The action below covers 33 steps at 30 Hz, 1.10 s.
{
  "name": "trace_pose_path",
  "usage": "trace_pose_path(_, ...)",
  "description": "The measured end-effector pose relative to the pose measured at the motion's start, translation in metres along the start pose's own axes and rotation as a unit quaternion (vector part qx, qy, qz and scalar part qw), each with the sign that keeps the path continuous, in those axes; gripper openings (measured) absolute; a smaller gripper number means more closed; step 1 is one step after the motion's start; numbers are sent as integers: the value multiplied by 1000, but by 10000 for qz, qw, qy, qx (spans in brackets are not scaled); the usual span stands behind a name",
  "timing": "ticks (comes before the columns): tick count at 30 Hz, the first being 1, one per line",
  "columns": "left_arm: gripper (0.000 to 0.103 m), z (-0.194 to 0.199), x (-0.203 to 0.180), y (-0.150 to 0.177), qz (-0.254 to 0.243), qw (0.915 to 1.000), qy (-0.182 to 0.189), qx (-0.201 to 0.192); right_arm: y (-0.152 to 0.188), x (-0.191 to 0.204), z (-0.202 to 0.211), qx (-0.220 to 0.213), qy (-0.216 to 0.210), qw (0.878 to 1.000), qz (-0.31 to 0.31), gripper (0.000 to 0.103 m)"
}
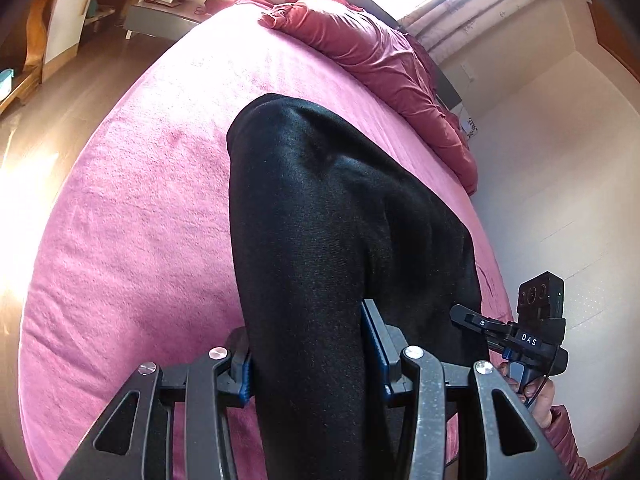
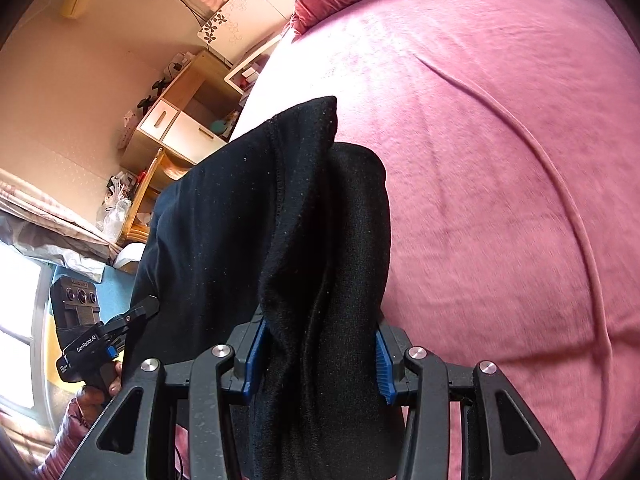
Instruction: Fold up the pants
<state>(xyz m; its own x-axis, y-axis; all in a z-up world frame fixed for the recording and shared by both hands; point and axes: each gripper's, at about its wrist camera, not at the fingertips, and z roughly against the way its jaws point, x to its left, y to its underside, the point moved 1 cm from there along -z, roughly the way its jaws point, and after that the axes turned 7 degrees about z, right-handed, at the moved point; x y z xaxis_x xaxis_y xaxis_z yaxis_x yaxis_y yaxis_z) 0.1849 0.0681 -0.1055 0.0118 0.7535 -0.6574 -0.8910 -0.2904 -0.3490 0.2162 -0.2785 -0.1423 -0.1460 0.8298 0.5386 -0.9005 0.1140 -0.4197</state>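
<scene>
Black pants [image 1: 320,208] hang over the pink bed [image 1: 140,200], held up by both grippers. My left gripper [image 1: 312,356] is shut on a bunched part of the black fabric, which runs up and away from its blue-padded jaws. My right gripper [image 2: 316,352] is shut on another thick fold of the pants [image 2: 320,240], with a stitched hem edge standing up on the left. The right gripper also shows at the right edge of the left wrist view [image 1: 460,314], and the left gripper at the left of the right wrist view [image 2: 150,306], both at the cloth.
A crumpled red duvet [image 1: 380,52] lies along the bed's far side by the window. A wooden cabinet [image 2: 176,128] and cluttered shelves stand beside the bed. Wooden floor [image 1: 60,92] lies to the left of the bed.
</scene>
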Motion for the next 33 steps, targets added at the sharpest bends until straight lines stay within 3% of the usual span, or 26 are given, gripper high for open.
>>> trace_pose_path(4, 45, -13, 7, -24, 2, 10000, -43, 57, -14, -2, -11, 52, 8, 10000, 35, 45)
trace_pose_path(10, 47, -36, 29, -35, 147, 9994, -230, 204, -23, -8, -35, 163, 82, 9998, -4, 45)
trace_pose_path(13, 49, -54, 43, -29, 198, 9984, -441, 300, -19, -15, -55, 328, 210, 9992, -36, 45)
trace_pose_path(21, 55, -68, 44, -23, 244, 9986, -449, 158, -7, -24, -60, 280, 58, 9996, -79, 46)
trace_pose_path(29, 55, -62, 42, -16, 105, 9979, -630, -45, -16, -18, -67, 336, 141, 9993, -19, 47)
trace_pose_path(33, 61, -61, 39, -14, 28, 9972, -730, -135, -18, -15, -69, 384, 195, 9991, -7, 48)
